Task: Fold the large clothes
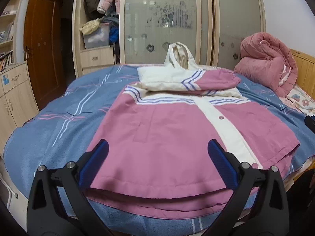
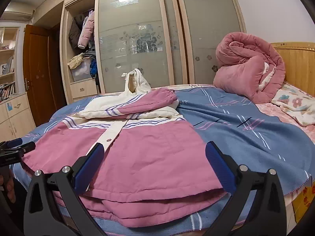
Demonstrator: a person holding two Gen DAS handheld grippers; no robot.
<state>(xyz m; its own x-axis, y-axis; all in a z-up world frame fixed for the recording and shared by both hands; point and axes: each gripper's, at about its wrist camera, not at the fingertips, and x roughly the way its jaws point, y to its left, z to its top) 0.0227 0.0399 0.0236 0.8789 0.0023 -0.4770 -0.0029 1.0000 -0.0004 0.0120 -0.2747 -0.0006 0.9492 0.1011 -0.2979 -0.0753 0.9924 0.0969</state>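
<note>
A pink and white jacket [image 1: 167, 133] was laid flat on a blue blanket [image 1: 59, 122], front up, with both sleeves folded across the chest and the hood [image 1: 180, 56] standing up at the far end. The left gripper [image 1: 157, 147] was held with its fingers spread wide apart and nothing between the pads; the jacket's hem was seen just ahead of and between the fingers. The right gripper [image 2: 154, 151] was likewise spread wide and empty, with the hem's right half lying between its fingers. A rolled pink quilt [image 2: 246, 66] was seen well beyond the right finger.
</note>
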